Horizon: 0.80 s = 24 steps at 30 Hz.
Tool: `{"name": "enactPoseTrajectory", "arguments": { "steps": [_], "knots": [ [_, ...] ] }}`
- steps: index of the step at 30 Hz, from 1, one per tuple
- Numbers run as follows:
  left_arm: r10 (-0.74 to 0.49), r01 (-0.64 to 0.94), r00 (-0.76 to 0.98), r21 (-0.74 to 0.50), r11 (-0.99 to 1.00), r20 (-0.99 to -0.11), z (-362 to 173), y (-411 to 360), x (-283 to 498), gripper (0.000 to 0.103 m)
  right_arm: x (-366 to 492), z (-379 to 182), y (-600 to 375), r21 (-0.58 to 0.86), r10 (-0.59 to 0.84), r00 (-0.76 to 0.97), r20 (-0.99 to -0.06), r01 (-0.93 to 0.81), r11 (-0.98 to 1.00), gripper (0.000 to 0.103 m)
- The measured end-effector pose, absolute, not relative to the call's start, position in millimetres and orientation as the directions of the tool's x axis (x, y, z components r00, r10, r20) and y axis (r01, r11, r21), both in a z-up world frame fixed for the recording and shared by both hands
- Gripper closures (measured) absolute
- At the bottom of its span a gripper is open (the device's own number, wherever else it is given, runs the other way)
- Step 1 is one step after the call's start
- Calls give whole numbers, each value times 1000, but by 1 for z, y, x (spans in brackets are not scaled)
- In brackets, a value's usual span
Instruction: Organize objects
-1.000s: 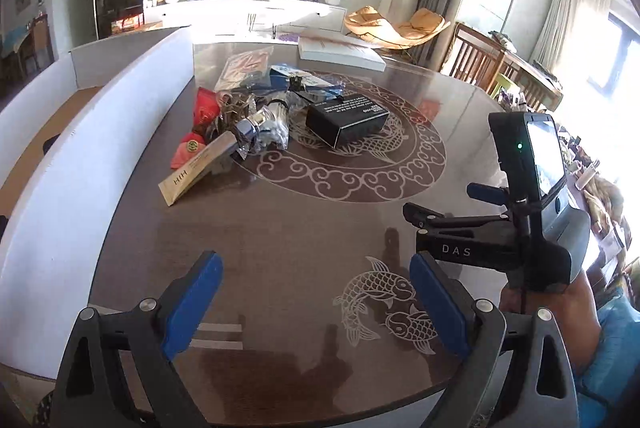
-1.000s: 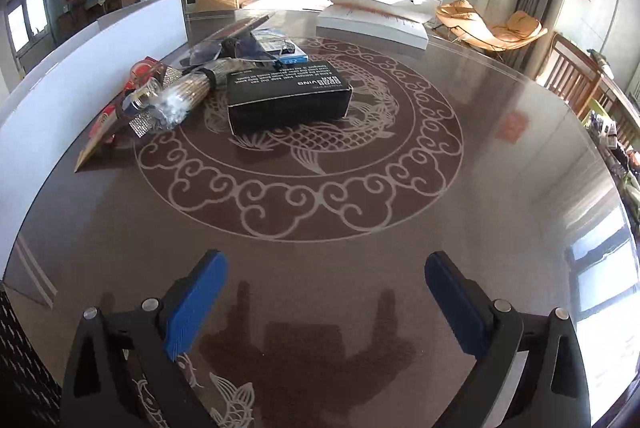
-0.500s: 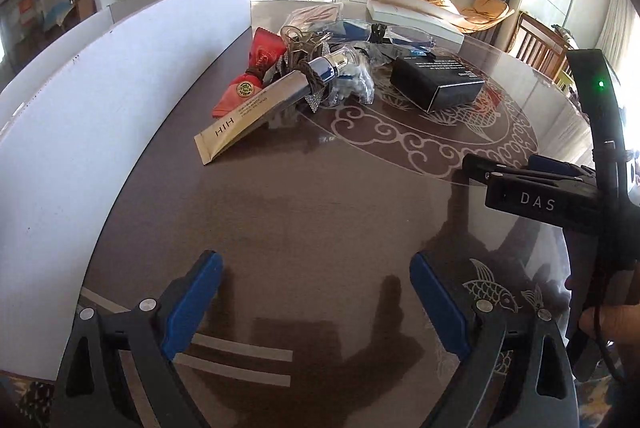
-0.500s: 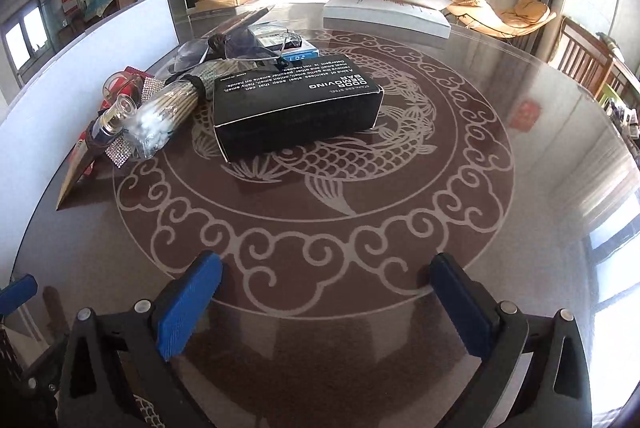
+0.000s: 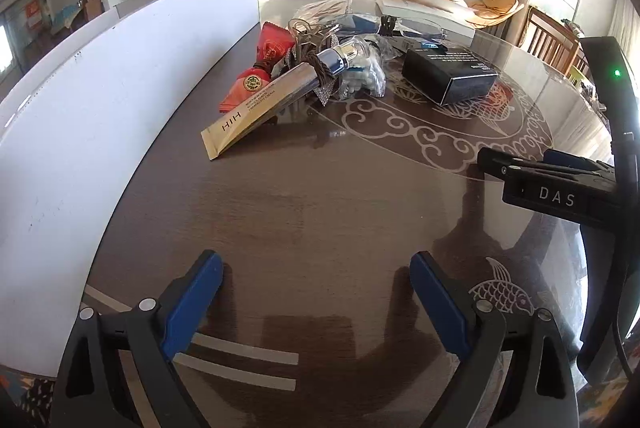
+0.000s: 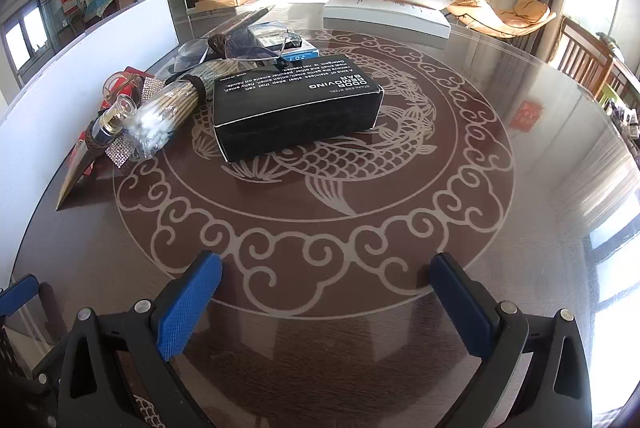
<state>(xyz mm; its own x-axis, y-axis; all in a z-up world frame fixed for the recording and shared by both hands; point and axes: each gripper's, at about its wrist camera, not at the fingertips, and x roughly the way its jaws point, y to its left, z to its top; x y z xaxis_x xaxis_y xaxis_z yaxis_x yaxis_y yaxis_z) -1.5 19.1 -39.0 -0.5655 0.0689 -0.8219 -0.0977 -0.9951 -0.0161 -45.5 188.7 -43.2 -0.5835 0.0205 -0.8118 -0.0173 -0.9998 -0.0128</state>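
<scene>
Round table (image 6: pixel 540 188) under both wide-open, empty grippers; only left view shows gold tube (image 5: pixel 256 110).

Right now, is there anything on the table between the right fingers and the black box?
No. In the right wrist view, only bare patterned table lies between the right gripper and the black box.
</scene>
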Motion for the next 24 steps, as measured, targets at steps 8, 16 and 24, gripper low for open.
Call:
{"name": "enactPoseTrajectory", "arguments": {
  "steps": [8, 16, 24],
  "knots": [
    [52, -93, -560, 0, -996, -827, -41, 19, -1, 1, -46, -43, 189, -13, 20, -583, -812, -17, -1000, 0],
    [55, -93, -559, -3, -996, -827, -42, 18, -4, 0, -45, -43, 189, -12, 20, -583, -812, -17, -1000, 0],
    [57, -95, -559, -4, -995, -827, -42, 19, -4, 0, -45, -43, 189, -12, 20, -583, -812, -17, -1000, 0]
  ]
}}
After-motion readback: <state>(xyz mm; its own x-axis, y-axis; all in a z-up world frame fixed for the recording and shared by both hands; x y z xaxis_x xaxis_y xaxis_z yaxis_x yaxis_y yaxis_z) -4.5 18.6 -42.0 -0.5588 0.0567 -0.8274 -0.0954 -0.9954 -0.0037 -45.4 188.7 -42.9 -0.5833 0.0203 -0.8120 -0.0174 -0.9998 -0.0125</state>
